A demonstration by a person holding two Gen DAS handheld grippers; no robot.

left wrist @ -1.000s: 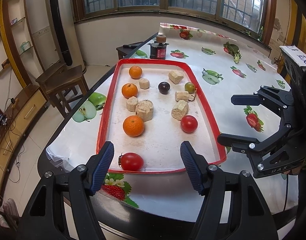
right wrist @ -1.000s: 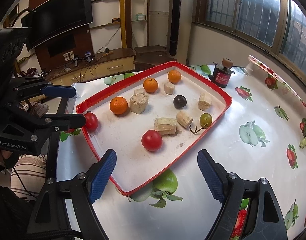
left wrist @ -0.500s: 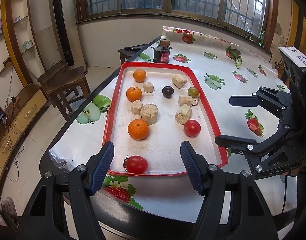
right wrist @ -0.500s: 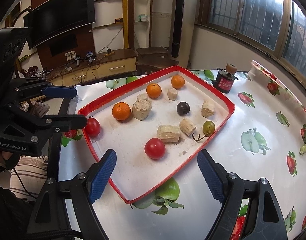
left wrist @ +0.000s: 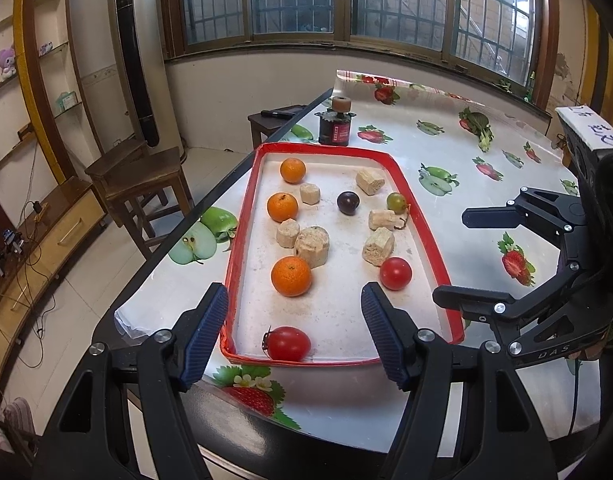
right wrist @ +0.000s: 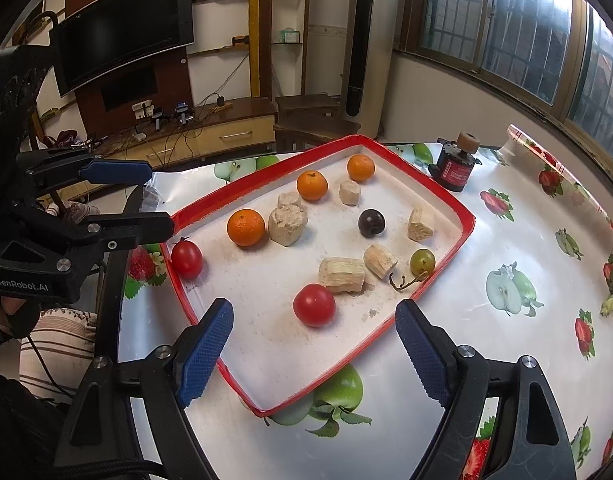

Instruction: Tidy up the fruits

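Red tray [left wrist: 430, 240], oranges [left wrist: 291, 275], tomatoes [left wrist: 395, 273], grapes [left wrist: 348, 202]

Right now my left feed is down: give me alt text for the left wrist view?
A red tray on a fruit-print table holds three oranges, two tomatoes, a dark plum, a green grape and beige chunks. The open left hand-held gripper hangs over the near end, above one tomato; the open right hand-held gripper hangs off the tray's right.
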